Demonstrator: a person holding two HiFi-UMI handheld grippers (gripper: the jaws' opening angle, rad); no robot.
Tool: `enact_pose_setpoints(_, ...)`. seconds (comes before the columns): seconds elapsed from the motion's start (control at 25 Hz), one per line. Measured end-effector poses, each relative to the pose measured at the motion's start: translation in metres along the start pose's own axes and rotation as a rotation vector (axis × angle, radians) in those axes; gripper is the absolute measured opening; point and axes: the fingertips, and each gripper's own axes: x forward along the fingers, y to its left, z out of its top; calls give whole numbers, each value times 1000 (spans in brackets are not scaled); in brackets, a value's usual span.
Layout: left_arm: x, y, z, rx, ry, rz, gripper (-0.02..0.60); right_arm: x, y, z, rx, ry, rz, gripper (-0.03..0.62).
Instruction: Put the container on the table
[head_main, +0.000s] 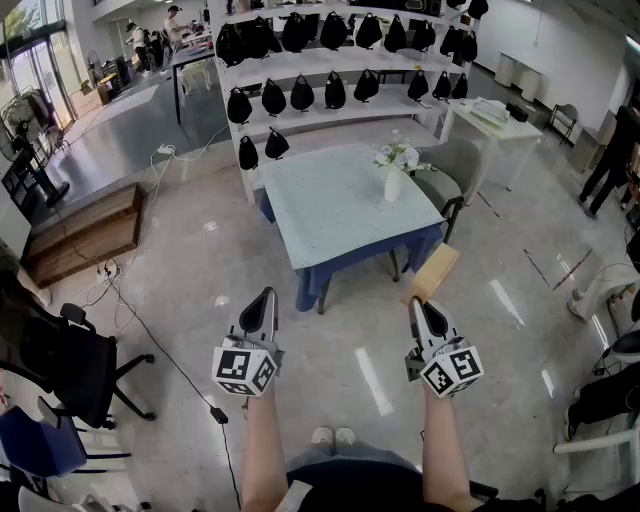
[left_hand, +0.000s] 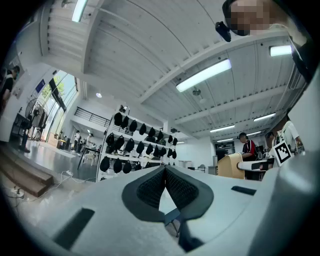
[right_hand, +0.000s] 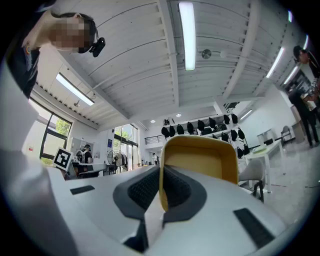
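Observation:
My right gripper (head_main: 424, 304) is shut on the rim of a tan, box-shaped container (head_main: 432, 272), which it holds in the air just short of the table's near right corner. In the right gripper view the container (right_hand: 202, 161) stands open-side towards the camera with one wall pinched between the pads. My left gripper (head_main: 264, 297) is shut with nothing in it, level with the right one and to its left. The pale blue table (head_main: 340, 205) with a dark blue skirt stands ahead; a white vase of flowers (head_main: 394, 172) sits near its far right corner.
White shelves (head_main: 330, 70) hung with several black bags stand behind the table. A grey chair (head_main: 450, 175) sits at its right, a white side table (head_main: 492, 122) beyond it. Black office chairs (head_main: 70, 365) and a floor cable (head_main: 150, 340) lie to my left.

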Motion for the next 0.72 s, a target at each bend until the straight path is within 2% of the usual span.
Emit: enact_pose_setpoints(0.72,2,1,-8,-6,20,1,2,4,-4,-4,24,16,-11,14)
